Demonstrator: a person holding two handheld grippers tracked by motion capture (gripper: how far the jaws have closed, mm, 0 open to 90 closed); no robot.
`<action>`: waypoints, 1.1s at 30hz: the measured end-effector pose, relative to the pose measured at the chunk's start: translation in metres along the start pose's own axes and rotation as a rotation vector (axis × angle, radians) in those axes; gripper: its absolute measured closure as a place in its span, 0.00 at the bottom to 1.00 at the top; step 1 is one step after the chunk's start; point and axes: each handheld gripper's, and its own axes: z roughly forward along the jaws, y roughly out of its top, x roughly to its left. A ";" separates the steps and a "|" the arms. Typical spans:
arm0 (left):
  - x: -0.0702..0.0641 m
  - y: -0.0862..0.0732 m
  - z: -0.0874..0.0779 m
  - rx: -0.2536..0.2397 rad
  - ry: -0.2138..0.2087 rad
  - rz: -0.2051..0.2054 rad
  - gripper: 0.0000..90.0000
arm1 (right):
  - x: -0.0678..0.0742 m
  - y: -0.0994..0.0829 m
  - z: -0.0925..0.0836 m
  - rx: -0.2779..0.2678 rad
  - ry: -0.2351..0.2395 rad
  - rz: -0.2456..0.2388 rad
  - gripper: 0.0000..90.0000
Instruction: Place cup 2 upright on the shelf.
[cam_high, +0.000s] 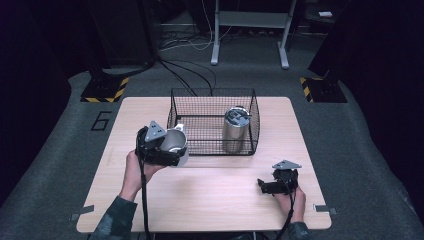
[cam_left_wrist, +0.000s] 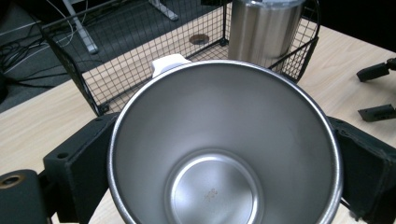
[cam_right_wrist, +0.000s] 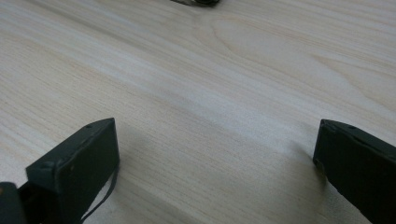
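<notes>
My left gripper (cam_high: 172, 150) is shut on an open steel cup (cam_high: 175, 142) with a white handle, held just off the front left corner of a black wire basket (cam_high: 214, 149). In the left gripper view the cup's (cam_left_wrist: 219, 158) empty shiny inside faces the camera between the two jaws, the white handle (cam_left_wrist: 168, 63) at its far rim. Inside the basket (cam_left_wrist: 88, 88) stands a lidded steel tumbler (cam_high: 235, 129), upright at the right side; the tumbler (cam_left_wrist: 264, 30) rises beyond the cup. My right gripper (cam_high: 263, 185) lies low on the table, open, with bare wood between its jaws (cam_right_wrist: 215, 158).
The wooden table (cam_high: 210, 200) has free room in front of the basket and between the two hands. Cables (cam_high: 190, 70) and a desk frame (cam_high: 250, 30) are on the floor behind the table. The right gripper (cam_left_wrist: 376, 91) lies off to the right in the left gripper view.
</notes>
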 end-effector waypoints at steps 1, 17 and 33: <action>0.000 0.001 0.001 -0.005 0.003 -0.003 0.07 | 0.000 0.000 0.000 0.000 0.000 0.000 0.00; 0.006 0.034 0.013 -0.027 -0.023 0.014 0.07 | 0.000 0.000 0.000 0.000 0.000 -0.001 0.00; 0.013 0.063 0.035 -0.029 -0.036 0.034 0.07 | 0.000 0.000 0.000 0.000 0.000 -0.001 0.00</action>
